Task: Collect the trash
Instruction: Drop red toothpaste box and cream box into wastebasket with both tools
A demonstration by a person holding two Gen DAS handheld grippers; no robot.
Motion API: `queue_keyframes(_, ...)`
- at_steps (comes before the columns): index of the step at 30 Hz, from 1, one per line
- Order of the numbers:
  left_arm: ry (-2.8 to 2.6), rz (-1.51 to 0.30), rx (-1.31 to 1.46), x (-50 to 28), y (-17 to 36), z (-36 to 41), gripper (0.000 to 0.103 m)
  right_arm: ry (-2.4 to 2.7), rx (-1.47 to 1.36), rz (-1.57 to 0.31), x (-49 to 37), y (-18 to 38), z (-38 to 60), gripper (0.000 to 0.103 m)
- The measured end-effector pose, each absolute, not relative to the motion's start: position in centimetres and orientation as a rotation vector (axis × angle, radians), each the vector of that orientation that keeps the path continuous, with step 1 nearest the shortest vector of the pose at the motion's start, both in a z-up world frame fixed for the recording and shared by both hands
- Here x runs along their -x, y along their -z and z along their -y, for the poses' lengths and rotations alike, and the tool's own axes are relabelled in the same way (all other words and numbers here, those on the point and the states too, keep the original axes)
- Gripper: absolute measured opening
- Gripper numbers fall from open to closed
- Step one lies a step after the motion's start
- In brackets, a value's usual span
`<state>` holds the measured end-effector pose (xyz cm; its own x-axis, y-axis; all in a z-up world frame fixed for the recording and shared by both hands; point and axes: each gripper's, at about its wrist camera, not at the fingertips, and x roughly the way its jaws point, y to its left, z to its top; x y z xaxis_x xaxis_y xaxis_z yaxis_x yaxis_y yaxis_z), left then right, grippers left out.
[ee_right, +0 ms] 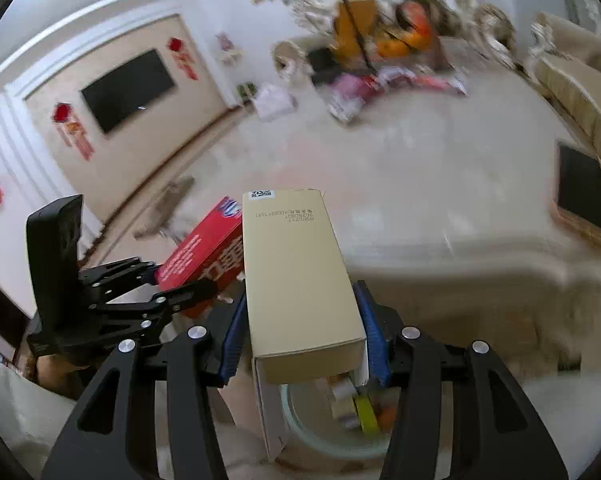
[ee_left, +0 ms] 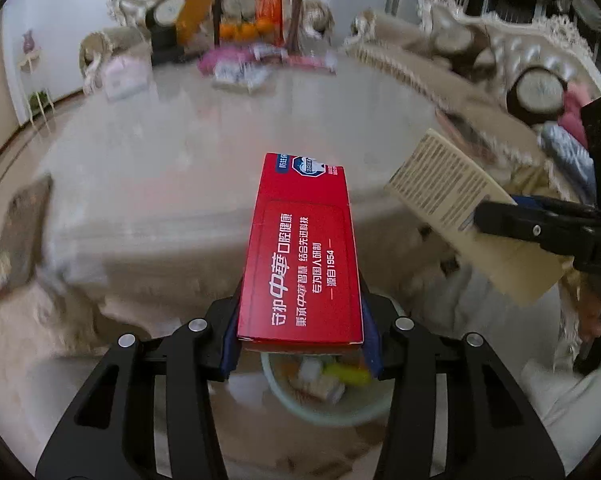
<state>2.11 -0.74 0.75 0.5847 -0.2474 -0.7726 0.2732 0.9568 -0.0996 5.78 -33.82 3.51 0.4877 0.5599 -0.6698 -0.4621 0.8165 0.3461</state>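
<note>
My left gripper (ee_left: pixel 300 332) is shut on a long red toothpaste box (ee_left: pixel 300 256) with white Chinese print, its blue pads against the box's sides. My right gripper (ee_right: pixel 304 340) is shut on a long tan carton (ee_right: pixel 300 276) whose near flap hangs open. Both boxes hang in the air just above a pale green bin (ee_left: pixel 324 408) that holds several bits of trash; the bin (ee_right: pixel 324 436) shows below the tan carton too. In the left wrist view the tan carton (ee_left: pixel 460 216) and right gripper sit at the right. In the right wrist view the red box (ee_right: pixel 204 252) is at the left.
A large cream table (ee_left: pixel 204 152) spreads ahead, with pink and red packets (ee_left: pixel 240 64) and fruit at its far end. A dark tablet-like slab (ee_right: pixel 582 192) lies at the table's right edge. Ornate sofas (ee_left: pixel 500 60) line the right, a wall TV (ee_right: pixel 128 88) the left.
</note>
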Motion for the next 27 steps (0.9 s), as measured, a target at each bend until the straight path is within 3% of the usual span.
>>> queue_keyframes(8, 0.392, -1.082, -0.149, -1.8, 6.1, 4.7, 0.047, -0.473, -0.054, -1.107, -7.6, 5.6, 32.8, 0.048)
queue_keyframes(14, 0.412, -1.209, -0.074, -4.4, 10.5, 4.2, 0.049, -0.442, -0.044, -1.167, -8.8, 9.1, 32.1, 0.049)
queue_keyframes(15, 0.396, -1.213, -0.062, -4.9, 10.9, 3.9, 0.051, -0.443, -0.05, -1.172, -9.1, 9.4, 32.0, 0.05)
queue_keyframes(16, 0.373, -1.22, -0.056, -5.3, 11.3, 3.7, 0.066, -0.431, -0.049, -1.176, -8.9, 9.6, 32.2, 0.051)
queue_keyframes(18, 0.32, -1.221, -0.06, -5.6, 11.5, 3.1, 0.08, -0.408, -0.022, -1.156, -8.8, 9.4, 31.9, 0.056)
queue_keyframes(19, 0.321, -1.211, -0.06, -5.7, 11.3, 3.2, 0.08, -0.402, -0.012, -1.137, -8.4, 9.1, 32.4, 0.064)
queue_keyframes(21, 0.332, -1.179, -0.061, -5.4, 11.0, 3.0, 0.086, -0.401, 0.01, -1.09, -7.9, 7.9, 32.2, 0.069)
queue_keyframes(27, 0.383, -1.108, -0.031, -3.8, 6.9, 2.6, 0.088, -0.487, -0.037, -1.006, -6.9, 3.8, 33.2, 0.069)
